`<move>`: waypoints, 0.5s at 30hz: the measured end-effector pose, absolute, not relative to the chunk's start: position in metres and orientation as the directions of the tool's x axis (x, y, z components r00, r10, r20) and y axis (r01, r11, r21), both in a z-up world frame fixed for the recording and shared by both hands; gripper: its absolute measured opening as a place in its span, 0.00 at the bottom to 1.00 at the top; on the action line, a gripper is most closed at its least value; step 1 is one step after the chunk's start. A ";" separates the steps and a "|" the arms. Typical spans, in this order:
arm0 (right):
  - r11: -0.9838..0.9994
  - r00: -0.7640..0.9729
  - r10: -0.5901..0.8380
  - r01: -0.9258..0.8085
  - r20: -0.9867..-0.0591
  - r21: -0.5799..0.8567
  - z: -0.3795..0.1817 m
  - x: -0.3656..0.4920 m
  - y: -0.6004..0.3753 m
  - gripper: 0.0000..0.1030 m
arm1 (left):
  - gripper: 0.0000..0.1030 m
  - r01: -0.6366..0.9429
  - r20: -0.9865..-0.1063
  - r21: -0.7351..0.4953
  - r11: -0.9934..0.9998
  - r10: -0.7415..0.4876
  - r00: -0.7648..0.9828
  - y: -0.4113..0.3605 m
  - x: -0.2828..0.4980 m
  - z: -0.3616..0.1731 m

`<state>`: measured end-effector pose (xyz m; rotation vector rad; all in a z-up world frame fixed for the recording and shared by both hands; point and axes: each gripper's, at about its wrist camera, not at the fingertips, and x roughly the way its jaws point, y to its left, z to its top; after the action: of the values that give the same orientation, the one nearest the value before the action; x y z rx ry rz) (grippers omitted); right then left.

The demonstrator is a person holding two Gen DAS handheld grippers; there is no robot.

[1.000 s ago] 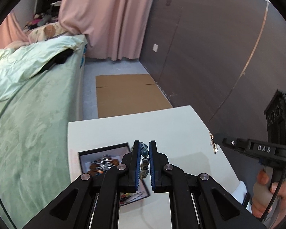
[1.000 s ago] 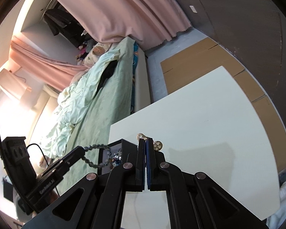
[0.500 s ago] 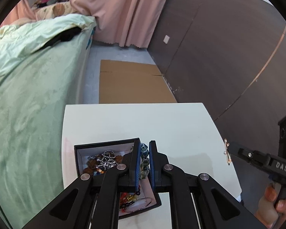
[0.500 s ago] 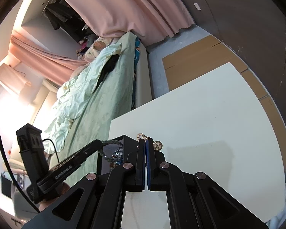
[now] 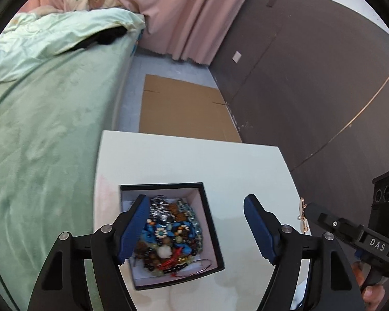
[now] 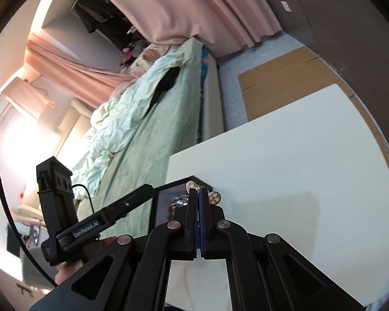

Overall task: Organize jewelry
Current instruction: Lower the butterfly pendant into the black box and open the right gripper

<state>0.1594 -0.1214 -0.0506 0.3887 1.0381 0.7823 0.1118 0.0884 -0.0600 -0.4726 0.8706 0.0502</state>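
Two grippers at work over white rectangular worktop (image 5: 194,160). Black square open box with pale lining (image 5: 210,223) near worktop's left edge, toward the near end; inside, a heaped tangle of mixed jewelry (image 5: 168,233): blue and turquoise beads, silver chain links, brown beads, a white flower charm, red thread.

Left gripper (image 5: 194,228) poised above box, jaws opening, already wide; nothing between the blue pads, the jewelry heap lying loose below and between them. Right gripper (image 6: 199,197) over the box's right rim, jaws pressed fully together, pinching small gold-coloured disc earring pair (image 6: 214,197); discs sticking out past the tips to either side. Same earring seen from left wrist view as a thin gold dangle hanging off the right gripper's tip, beyond worktop's right edge.

Progress, as judged: most pieces apparently already gathered in box; no loose jewelry visible elsewhere on worktop. Left to do: carry gold earring across over box, let go. No lid in view; unclear whether closing is part of job. Heap unsorted, no compartments visible, so "organize" here probably means collecting only.

Writing: "DAS" in white on right gripper's black arm (left wrist view). "GenRobot.AI" in white on left gripper's arm (right wrist view). No readable text on box.
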 end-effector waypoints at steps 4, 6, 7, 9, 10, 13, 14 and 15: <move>0.657 0.250 0.748 -0.411 -0.614 0.633 -0.052 0.153 -0.105 0.01 | 0.74 -0.260 -0.744 -0.378 0.888 -0.125 0.656 0.100 0.103 -0.057; 0.646 0.234 0.756 -0.423 -0.612 0.636 -0.054 0.149 -0.096 0.01 | 0.74 -0.275 -0.745 -0.377 0.884 -0.113 0.657 0.107 0.099 -0.056; 0.641 0.227 0.758 -0.428 -0.611 0.636 -0.054 0.148 -0.091 0.01 | 0.74 -0.281 -0.744 -0.378 0.882 -0.109 0.659 0.110 0.096 -0.055; 0.633 0.210 0.762 -0.440 -0.613 0.637 -0.055 0.143 -0.082 0.01 | 0.74 -0.290 -0.744 -0.377 0.880 -0.101 0.660 0.115 0.093 -0.054; 0.630 0.202 0.763 -0.445 -0.614 0.637 -0.056 0.142 -0.077 0.01 | 0.74 -0.293 -0.743 -0.377 0.879 -0.099 0.661 0.118 0.092 -0.053; 0.626 0.182 0.761 -0.459 -0.623 0.630 -0.059 0.136 -0.064 0.01 | 0.74 -0.303 -0.739 -0.381 0.873 -0.091 0.668 0.125 0.085 -0.051; 0.626 0.179 0.758 -0.470 -0.628 0.622 -0.060 0.134 -0.058 0.01 | 0.75 -0.304 -0.736 -0.388 0.870 -0.094 0.671 0.127 0.082 -0.049; 0.628 0.179 0.754 -0.479 -0.632 0.613 -0.060 0.132 -0.053 0.02 | 0.75 -0.304 -0.731 -0.397 0.866 -0.098 0.675 0.129 0.079 -0.048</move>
<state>0.1315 -0.0533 -0.0598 0.3037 1.0771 0.8905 0.0793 0.1292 -0.0482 -0.5253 0.8313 0.1225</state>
